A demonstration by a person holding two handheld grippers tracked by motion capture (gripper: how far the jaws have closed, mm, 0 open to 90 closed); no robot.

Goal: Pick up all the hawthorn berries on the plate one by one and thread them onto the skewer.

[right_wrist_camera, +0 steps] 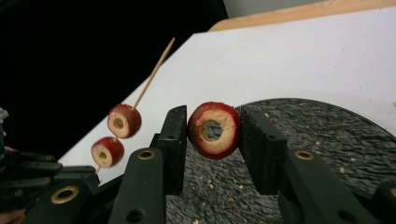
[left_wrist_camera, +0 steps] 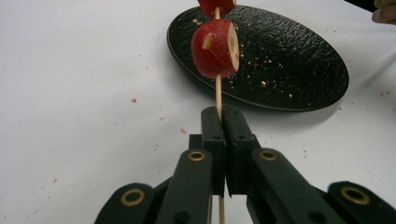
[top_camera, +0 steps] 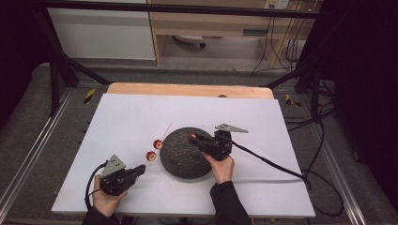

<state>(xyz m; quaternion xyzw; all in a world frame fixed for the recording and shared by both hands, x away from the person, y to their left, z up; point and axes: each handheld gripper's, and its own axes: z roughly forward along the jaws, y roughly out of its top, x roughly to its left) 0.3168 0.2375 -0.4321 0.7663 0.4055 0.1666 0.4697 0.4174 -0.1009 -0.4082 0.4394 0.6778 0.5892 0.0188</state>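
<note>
A white tabletop lies over a wooden board showing at twelve o'clock. Beyond it stands a wooden shelf beside a white panel. Black cables hang at one o'clock, above grey floor.

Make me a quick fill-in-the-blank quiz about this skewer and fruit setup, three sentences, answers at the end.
1. The left hand-held gripper is shut on a thin wooden ____ that carries fruit pieces.
2. The number of red fruit pieces already threaded on it is ____.
3. The right hand-held gripper holds a red cored fruit ring above the dark ____, which is speckled with crumbs.

Missing words: skewer; two; plate
</note>
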